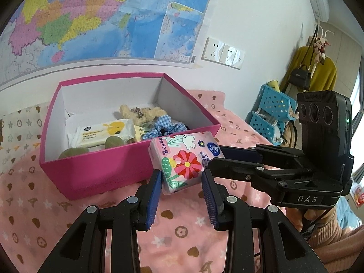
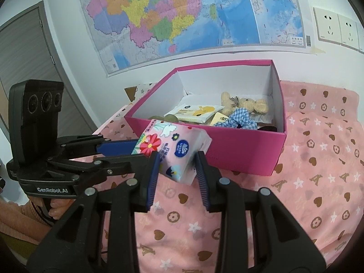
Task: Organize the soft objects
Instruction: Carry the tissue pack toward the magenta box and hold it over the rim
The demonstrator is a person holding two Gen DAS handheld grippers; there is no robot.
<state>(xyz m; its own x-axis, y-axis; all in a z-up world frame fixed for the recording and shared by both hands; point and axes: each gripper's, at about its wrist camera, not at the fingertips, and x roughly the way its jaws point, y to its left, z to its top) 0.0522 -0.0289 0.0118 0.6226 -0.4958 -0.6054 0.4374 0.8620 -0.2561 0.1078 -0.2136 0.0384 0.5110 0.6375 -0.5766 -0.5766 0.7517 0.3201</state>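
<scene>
Holding a pink tissue pack [image 2: 174, 153] just in front of the pink box [image 2: 227, 157], the right gripper [image 2: 176, 161] has its fingers clamped on it. The left gripper [image 1: 182, 177] has its fingers apart around the same pack. Inside the box lie a teddy bear [image 2: 244, 105], a blue checked scrunchie [image 2: 238, 119] and a yellow-white wipes pack [image 2: 196, 112].

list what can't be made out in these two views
- Green round things in the pink box: left view, front wall hides their lower parts.
- Dark item behind the checked scrunchie: right view, box wall hides it.
- Tissue pack print: too small to read.
</scene>
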